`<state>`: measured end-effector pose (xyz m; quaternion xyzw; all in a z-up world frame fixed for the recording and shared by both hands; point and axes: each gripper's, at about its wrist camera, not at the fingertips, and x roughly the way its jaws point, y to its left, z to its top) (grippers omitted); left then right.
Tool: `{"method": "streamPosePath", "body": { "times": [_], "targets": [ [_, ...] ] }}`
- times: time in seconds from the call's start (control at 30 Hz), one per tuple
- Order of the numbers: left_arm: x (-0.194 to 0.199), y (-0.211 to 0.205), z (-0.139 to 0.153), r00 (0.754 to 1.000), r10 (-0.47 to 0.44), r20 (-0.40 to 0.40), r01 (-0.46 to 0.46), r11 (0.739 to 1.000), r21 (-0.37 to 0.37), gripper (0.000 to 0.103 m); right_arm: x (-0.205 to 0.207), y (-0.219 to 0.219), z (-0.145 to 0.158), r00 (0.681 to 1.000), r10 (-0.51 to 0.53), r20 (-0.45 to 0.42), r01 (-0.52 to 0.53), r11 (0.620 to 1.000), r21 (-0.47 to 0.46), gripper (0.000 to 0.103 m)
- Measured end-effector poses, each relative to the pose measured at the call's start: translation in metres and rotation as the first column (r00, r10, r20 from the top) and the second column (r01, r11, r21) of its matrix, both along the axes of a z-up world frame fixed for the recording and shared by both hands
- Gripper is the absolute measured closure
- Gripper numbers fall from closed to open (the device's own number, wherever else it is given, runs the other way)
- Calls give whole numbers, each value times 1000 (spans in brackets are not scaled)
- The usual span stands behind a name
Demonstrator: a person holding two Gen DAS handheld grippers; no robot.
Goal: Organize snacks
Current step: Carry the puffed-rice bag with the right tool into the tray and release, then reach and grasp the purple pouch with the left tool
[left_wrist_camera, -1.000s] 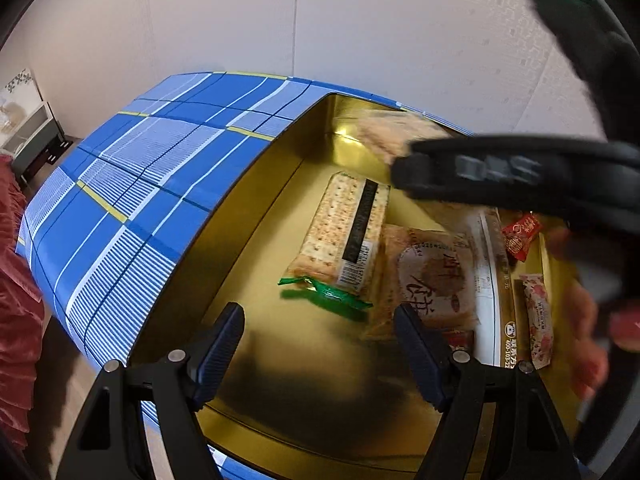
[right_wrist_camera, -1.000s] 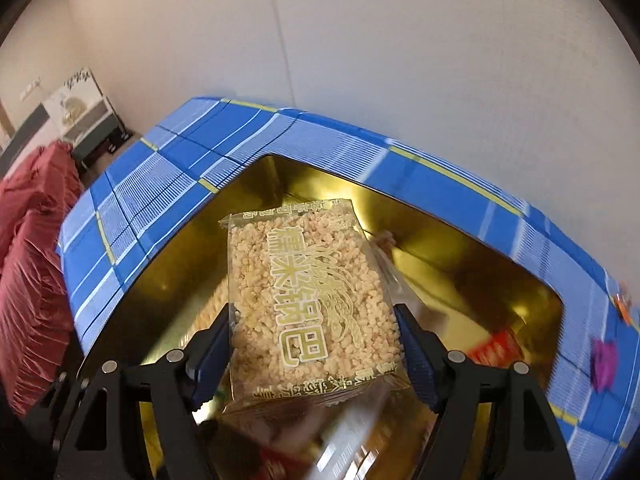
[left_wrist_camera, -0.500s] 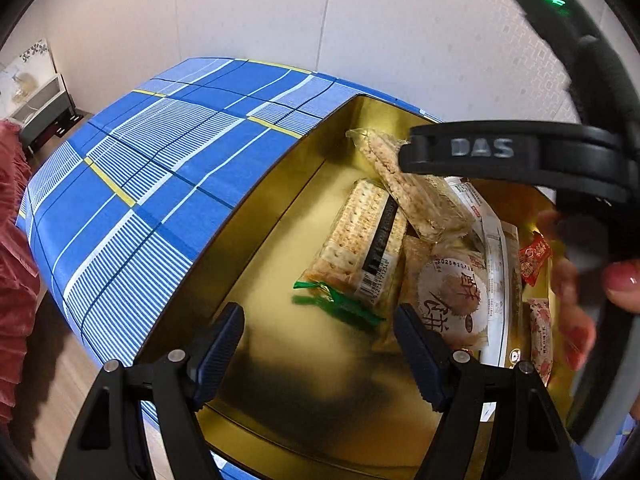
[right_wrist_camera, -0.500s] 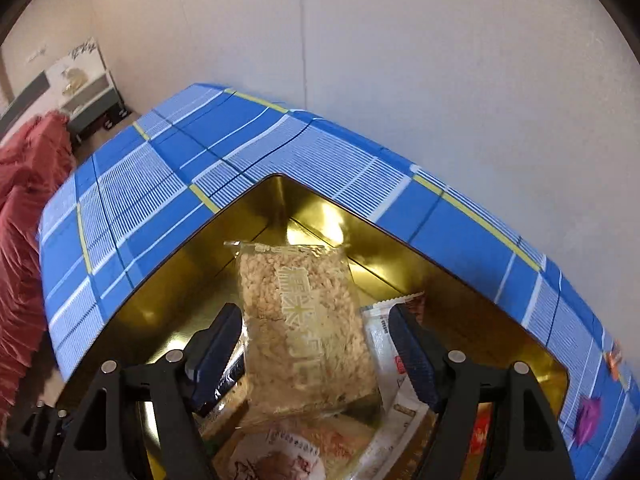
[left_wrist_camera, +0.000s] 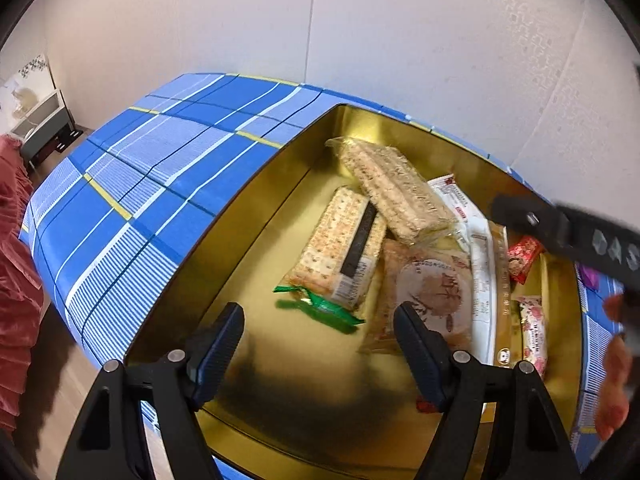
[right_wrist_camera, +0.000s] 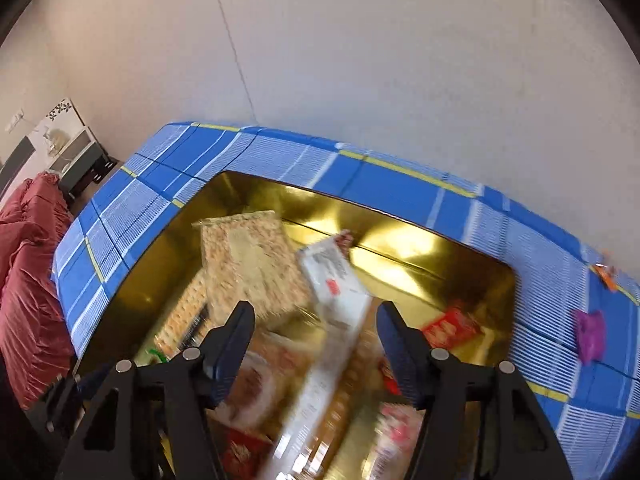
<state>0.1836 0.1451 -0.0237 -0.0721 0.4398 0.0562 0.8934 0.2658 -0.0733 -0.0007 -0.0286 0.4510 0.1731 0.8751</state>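
Currently: right gripper [right_wrist_camera: 314, 340] wide open, empty | left gripper [left_wrist_camera: 318, 340] open, empty | rice-puff pack [left_wrist_camera: 394, 188] atop crackers inside gold tin [left_wrist_camera: 256, 216] | next: fetch purple candy [right_wrist_camera: 589, 334] off tablecloth [right_wrist_camera: 400, 184], pinching lightly.

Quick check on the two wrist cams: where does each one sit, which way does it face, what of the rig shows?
Left wrist: sits behind the open left gripper, faces down into the gold tin; the right gripper's black arm and the person's hand show at the right edge.
Right wrist: sits behind the open right gripper, above the tin's near side, faces the wall; only its own fingers show.
Shared: the tin, the rice-crisp pack lying on other snacks, and the blue plaid tablecloth.
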Motion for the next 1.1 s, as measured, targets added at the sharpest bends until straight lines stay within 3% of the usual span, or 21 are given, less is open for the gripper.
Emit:
{"method": "streamPosePath", "body": {
  "times": [0.33,0.63,0.83,1.1],
  "targets": [
    [-6,-24,7,996,-65,62,62,997,47,25,-46,-60,12,995,-63,78,64,998,-12,38],
    [-15,-49,15,983,-125,133,117,991,69,23,-66,-145,-3,961,-263,91,269,961,-65,38],
    [-24,-75,23,964,-195,179,183,980,79,18,-80,-207,-26,926,-371,69,376,923,-81,38],
    [-34,-122,31,925,-289,244,271,957,105,11,-83,-255,-41,896,-433,92,441,893,-86,38]
  ]
}}
